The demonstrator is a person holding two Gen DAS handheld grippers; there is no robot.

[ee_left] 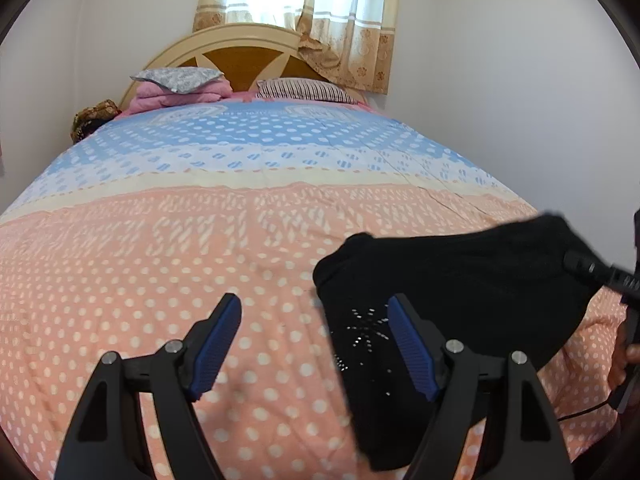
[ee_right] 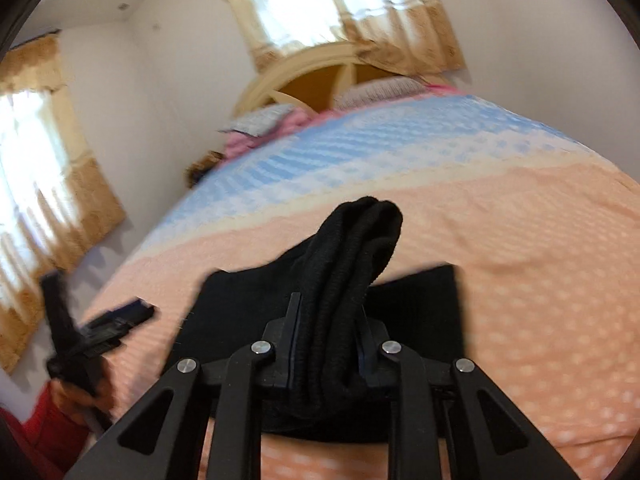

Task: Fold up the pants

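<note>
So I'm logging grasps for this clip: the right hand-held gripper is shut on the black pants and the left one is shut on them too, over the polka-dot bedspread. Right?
Not quite. The left hand-held gripper is open and holds nothing, as the left wrist view shows. The right hand-held gripper is indeed shut on the black pants over the polka-dot bedspread.

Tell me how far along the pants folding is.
Partway, it seems. The black pants already lie bunched in layers on the bedspread. The right tongs are shut on a thick fold; the left tongs hang open. Laying that fold flat remains.
</note>
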